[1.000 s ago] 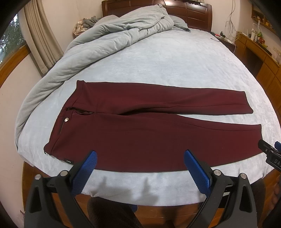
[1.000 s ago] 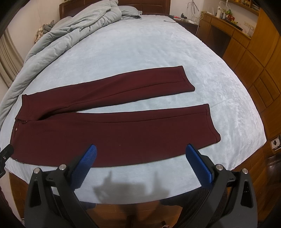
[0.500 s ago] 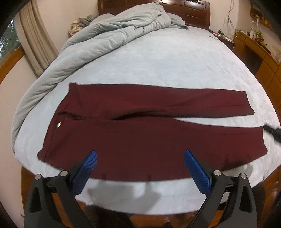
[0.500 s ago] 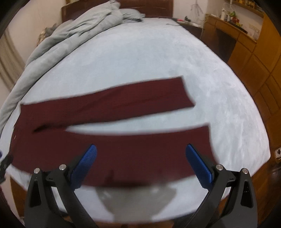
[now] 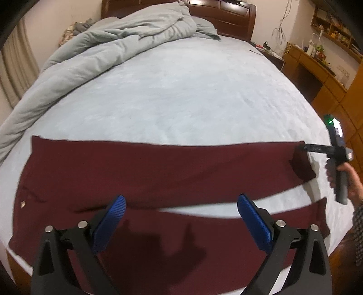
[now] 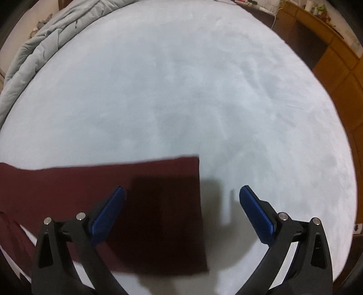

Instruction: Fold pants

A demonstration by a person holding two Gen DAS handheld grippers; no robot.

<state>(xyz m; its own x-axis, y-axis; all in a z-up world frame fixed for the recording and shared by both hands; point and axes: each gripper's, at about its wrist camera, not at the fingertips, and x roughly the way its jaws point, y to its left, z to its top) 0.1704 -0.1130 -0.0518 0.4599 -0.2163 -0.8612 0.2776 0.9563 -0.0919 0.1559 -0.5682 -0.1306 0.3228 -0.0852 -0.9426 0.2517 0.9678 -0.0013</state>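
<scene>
Maroon pants point(image 5: 158, 168) lie flat on the pale blue bed sheet point(image 5: 181, 102), waist to the left and both legs running right. My left gripper point(image 5: 181, 204) is open above the split between the two legs, holding nothing. In the right wrist view my right gripper point(image 6: 181, 197) is open over the hem of the far leg point(image 6: 163, 181); its left finger is over the cloth and its right finger over bare sheet. The left wrist view shows that right gripper point(image 5: 305, 148) at the far leg's end, held by a hand point(image 5: 349, 181).
A grey duvet point(image 5: 113, 45) is bunched along the bed's far left, below a dark wooden headboard point(image 5: 222, 20). Wooden desk and cabinets point(image 5: 317, 68) line the right wall. The bed's front edge runs just below the near leg.
Both grippers have moved forward over the pants. The right one has travelled out to the hem of the far leg. Both stay open.
</scene>
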